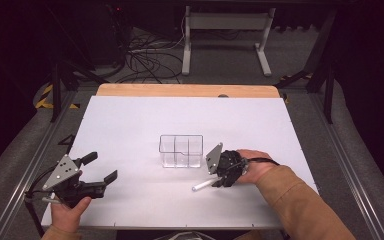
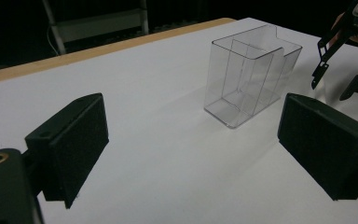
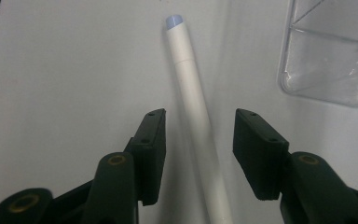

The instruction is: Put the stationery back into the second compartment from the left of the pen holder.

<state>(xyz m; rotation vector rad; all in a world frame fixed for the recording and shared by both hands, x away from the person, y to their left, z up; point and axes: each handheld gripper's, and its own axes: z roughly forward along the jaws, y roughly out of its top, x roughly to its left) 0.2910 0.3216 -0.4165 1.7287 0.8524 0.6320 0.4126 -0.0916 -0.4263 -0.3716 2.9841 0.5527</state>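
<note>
Right gripper view looks down on a slim white pen [image 3: 193,107], a smooth matte cylinder with a pale blue-grey rounded cap end, lying flat on the plain white table [image 3: 65,70]. The pen runs lengthwise through the gap of the right tongs [image 3: 199,135], its lower stretch between the two black, blocky pads with a sliver of table showing on either side, so the pads are narrowed about it but not pressing on it. In the high view the right tongs [image 1: 221,181] point down at the table near its front right, held by a hand in a tan sleeve [image 1: 300,205], and the pen [image 1: 201,186] sticks out from them toward the left with its cap end free. Just beyond stands a clear plastic organiser [image 1: 181,150], a thin-walled, hard, glossy box split by inner partitions into compartments and standing upright; it sits close behind the right tongs without touching them. In the right gripper view its rounded corner [image 3: 326,56] lies to the upper right, apart from the pen. The left tongs [image 1: 100,172] hover at the front left of the table, well away from the pen, with their jaws spread wide and nothing between them; in the left gripper view the organiser [image 2: 249,74] stands ahead of them.
</note>
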